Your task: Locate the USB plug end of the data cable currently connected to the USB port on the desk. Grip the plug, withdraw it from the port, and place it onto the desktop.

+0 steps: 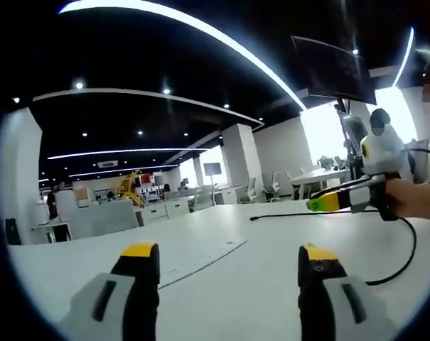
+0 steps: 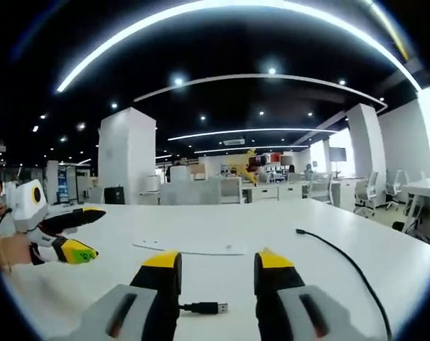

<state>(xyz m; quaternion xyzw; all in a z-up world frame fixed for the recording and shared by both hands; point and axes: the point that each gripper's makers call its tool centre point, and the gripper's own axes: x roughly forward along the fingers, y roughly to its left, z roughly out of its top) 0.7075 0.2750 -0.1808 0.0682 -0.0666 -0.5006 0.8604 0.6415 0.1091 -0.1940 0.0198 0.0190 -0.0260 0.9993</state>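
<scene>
Left gripper view, from the left: left gripper (image 1: 229,259) released, jaws wide apart over the white desk (image 1: 271,234), nothing between them. Just beyond the left jaw, a thin flat sheet (image 1: 200,256) lying on the desk. Further right, a black cable (image 1: 406,249) trailing across the desktop in a loose curve, its free end pointing left. Above that, the right gripper (image 1: 313,204) held in a hand (image 1: 417,199), off the surface.

Right gripper view, from the left: the other claw hovering above the desk at the far left. In the middle, own jaws parted and gripping nothing. Low between them, the plug (image 2: 207,307) lying flat on the desktop, metal end pointing right, short lead running left behind the left jaw. No port in sight, so the plug looks already pulled and set down. To the right, the black cable running away across the desk; cannot tell whether it is the same lead as the plug's.

Risks from here: dragging the plug along when lifting away, since its lead passes close by the left jaw, perhaps touching it. Snagging the loose cable loop with either claw and sweeping the plug toward the desk edge. Mistaking the cable's far end for the plug.
</scene>
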